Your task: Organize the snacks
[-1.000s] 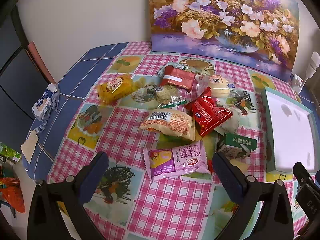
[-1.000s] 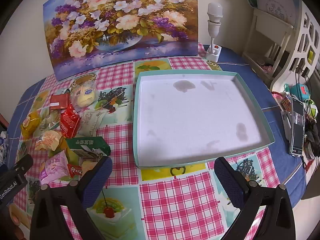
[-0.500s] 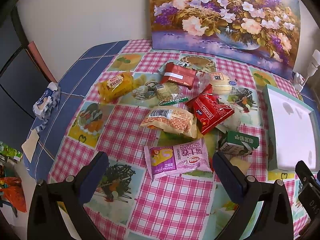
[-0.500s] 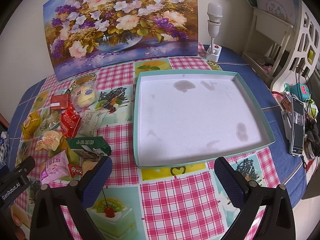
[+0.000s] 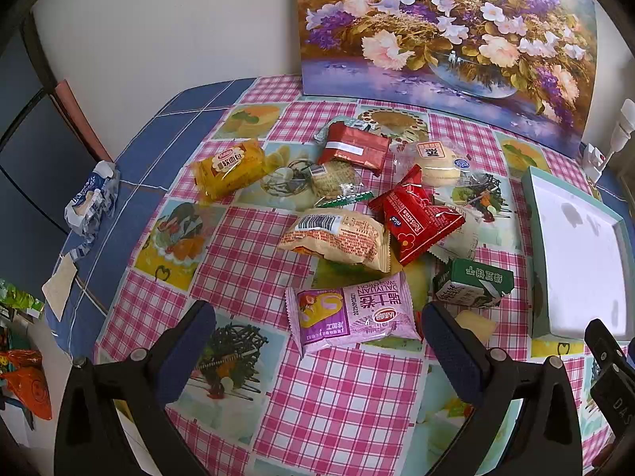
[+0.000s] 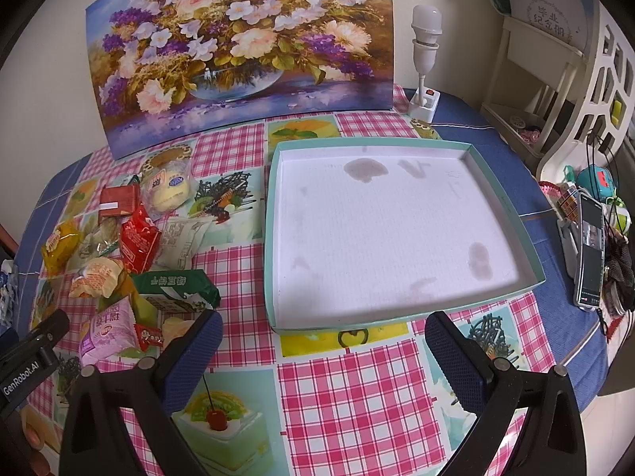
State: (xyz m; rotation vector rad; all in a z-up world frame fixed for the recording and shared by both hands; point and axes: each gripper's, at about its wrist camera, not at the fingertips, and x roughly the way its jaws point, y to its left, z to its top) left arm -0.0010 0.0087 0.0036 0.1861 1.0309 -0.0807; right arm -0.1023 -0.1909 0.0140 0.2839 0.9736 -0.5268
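both claws gape wide, empty: left claw (image 5: 317, 347), right claw (image 6: 323, 351). purple packet (image 5: 351, 311) lies at the left claw's 12 o'clock, tray (image 6: 274, 246) at its 3. likely light, puffy, slippery film; pinch across its middle.

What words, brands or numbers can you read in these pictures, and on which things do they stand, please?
"GenRobot.AI": side of the left hand-held gripper.
"DALIYUAN": pink snack packet, beside Chinese characters.
"nice": red snack packet.
Green carton, yellow packet, round cake wrapper: Chinese print only.
Barcode packet: print too small to read.
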